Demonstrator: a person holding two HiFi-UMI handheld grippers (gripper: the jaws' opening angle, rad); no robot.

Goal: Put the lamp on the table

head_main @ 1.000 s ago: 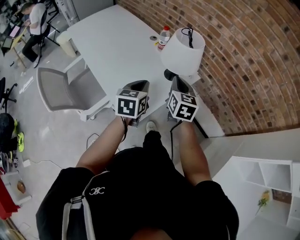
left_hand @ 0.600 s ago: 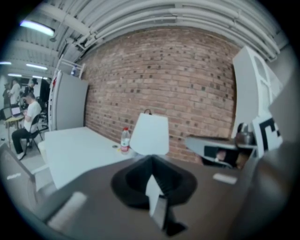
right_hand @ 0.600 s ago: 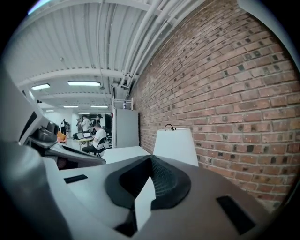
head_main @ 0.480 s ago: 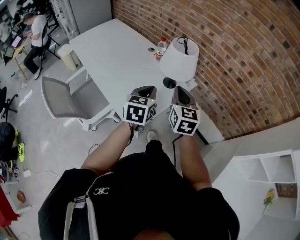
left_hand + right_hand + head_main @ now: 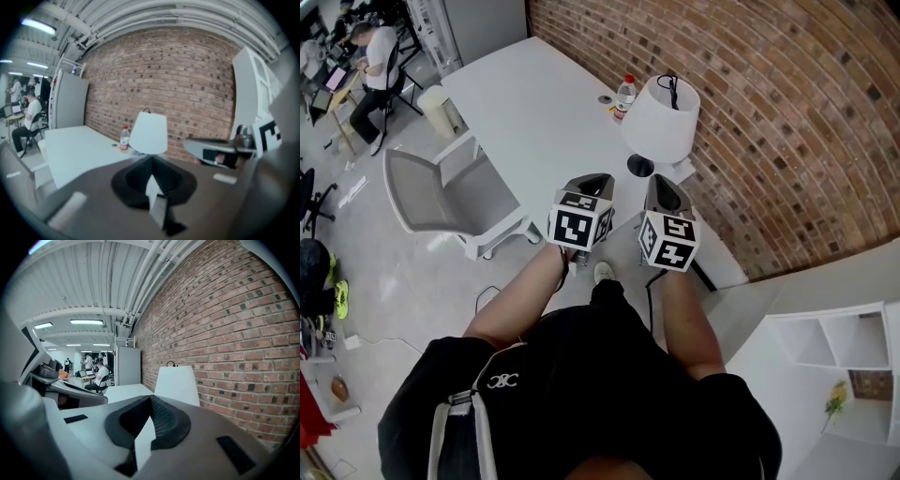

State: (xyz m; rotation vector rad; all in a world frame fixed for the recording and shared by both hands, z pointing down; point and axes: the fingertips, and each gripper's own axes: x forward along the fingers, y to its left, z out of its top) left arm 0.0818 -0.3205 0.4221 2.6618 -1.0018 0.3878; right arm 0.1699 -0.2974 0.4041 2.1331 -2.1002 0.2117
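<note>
Both claws are closed, and neither one holds anything. The left claw has its two jaws pressed together at the tips, and the left gripper view shows nothing between them. The right claw looks the same, with its jaws together and nothing inside. The two claws are side by side, close but not touching. They are held out in front of the person's body and point ahead and a little down.

The lamp stands upright on the white table. It is ahead of both claws and apart from them, and it is nearer to the right claw than to the left one. Its white shade is on top, and its dark round foot sits flat on the table top, close to the near edge. A black cord loops over the top of the shade. In the left gripper view the lamp shows just above the closed jaw tips.

A brick wall runs along the right side of the right claw and goes on behind the lamp. A small bottle with a red cap stands on the table past the lamp, farther from the claws. A grey chair stands on the floor to the left of the left claw, beside the table. Far off past the left claw, a person sits at another desk.
</note>
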